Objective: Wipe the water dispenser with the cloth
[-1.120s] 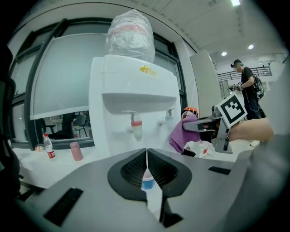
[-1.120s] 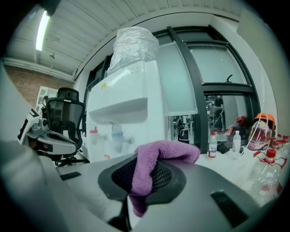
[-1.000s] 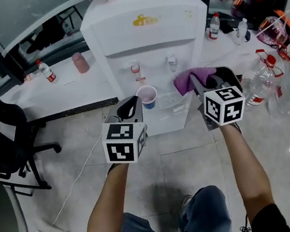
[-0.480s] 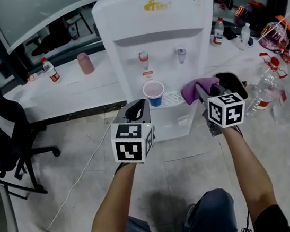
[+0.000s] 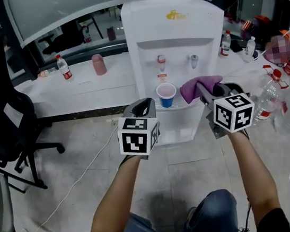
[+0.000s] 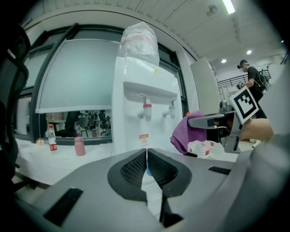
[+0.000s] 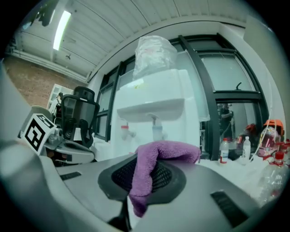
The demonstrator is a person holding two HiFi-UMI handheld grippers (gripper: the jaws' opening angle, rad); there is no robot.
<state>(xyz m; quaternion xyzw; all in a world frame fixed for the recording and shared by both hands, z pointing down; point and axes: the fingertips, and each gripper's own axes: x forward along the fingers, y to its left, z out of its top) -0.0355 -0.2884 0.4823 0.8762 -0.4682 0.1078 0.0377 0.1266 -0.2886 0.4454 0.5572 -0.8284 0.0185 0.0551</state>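
The white water dispenser stands ahead on the floor, with a red tap, a grey tap and a clear bag on top. A blue paper cup sits on its drip tray. My right gripper is shut on a purple cloth, held just right of the tray; the cloth drapes over the jaws in the right gripper view. My left gripper is shut on nothing, low in front of the dispenser, its jaws touching.
A long white ledge behind carries a water bottle and a pink cup. A black office chair stands at left. Clear bottles crowd the right side. A white cable runs across the tiled floor.
The view has shifted so the dispenser sits further right and higher. Both grippers have risen slightly toward its front; the cloth stays clamped in the right one.
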